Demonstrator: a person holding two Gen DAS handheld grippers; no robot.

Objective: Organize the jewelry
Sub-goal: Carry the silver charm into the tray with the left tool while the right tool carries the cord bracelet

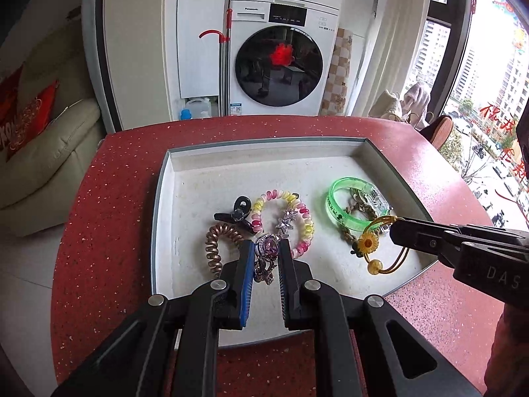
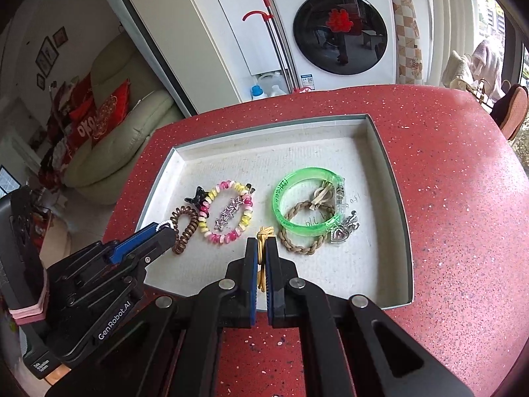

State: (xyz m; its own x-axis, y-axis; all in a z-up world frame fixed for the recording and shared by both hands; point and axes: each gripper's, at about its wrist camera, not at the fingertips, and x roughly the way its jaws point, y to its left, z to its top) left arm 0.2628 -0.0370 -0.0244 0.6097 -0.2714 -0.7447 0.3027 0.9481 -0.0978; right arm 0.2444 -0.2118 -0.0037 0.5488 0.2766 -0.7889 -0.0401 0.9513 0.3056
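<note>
Left wrist view: left claw point(image 1: 266, 248) clamps purple brooch point(image 1: 267, 248); right claw point(image 2: 262, 248) pinches yellow sunflower band point(image 1: 367, 244); tray point(image 2: 297, 152) far half bare.

White front-loading washing machine point(image 1: 279, 63), red-handled mop point(image 1: 224, 66), cream sofa point(image 1: 39, 152), red cushion point(image 2: 105, 115), red speckled table point(image 2: 446, 198)

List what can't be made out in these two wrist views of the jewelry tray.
- Purple gem brooch: its lower part is hidden between the left gripper fingers; right wrist view shows only a sliver.
- Yellow sunflower hair tie: the pinched section sits inside the right gripper.
- Green bangle: its printed lettering is too small to read.
- Tray: its near rim is covered by gripper bodies.
</note>
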